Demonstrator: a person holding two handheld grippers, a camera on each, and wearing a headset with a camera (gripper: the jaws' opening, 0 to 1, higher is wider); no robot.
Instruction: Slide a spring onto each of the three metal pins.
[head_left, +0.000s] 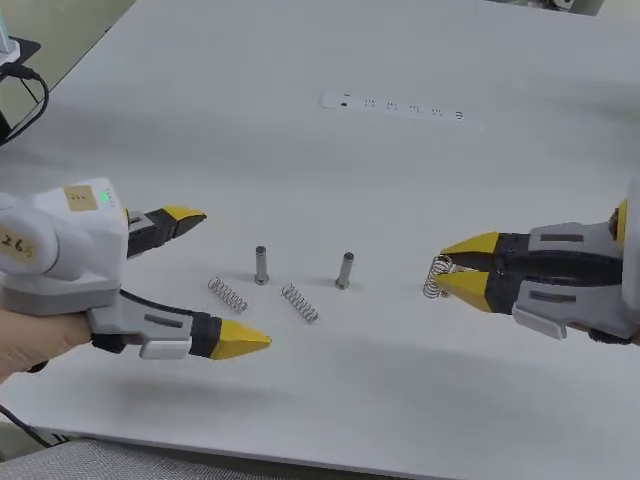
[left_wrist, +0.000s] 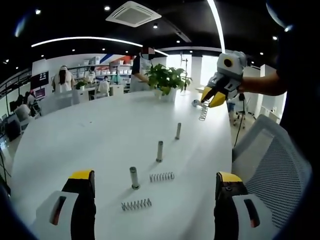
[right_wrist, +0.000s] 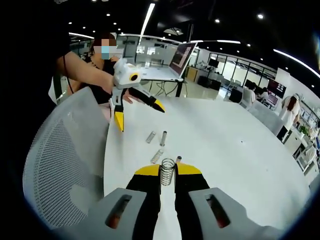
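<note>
Right gripper (head_left: 458, 268) clamps a spring (head_left: 436, 277) upright to thread a pin (right_wrist: 178, 160); left gripper (head_left: 232, 278), jaws apart, hovers spare over the bench's (head_left: 400, 410) near edge.

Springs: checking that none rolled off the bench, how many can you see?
3. The held spring is in the right claw. On the table lie the left spring, just left of the left pin, and the middle spring, between that pin and the middle pin.

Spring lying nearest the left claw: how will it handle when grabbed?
The small coiled metal spring lies on its side, so a nudge probably rolls it. Thin open coils look light and likely squash under a hard pinch.
</note>
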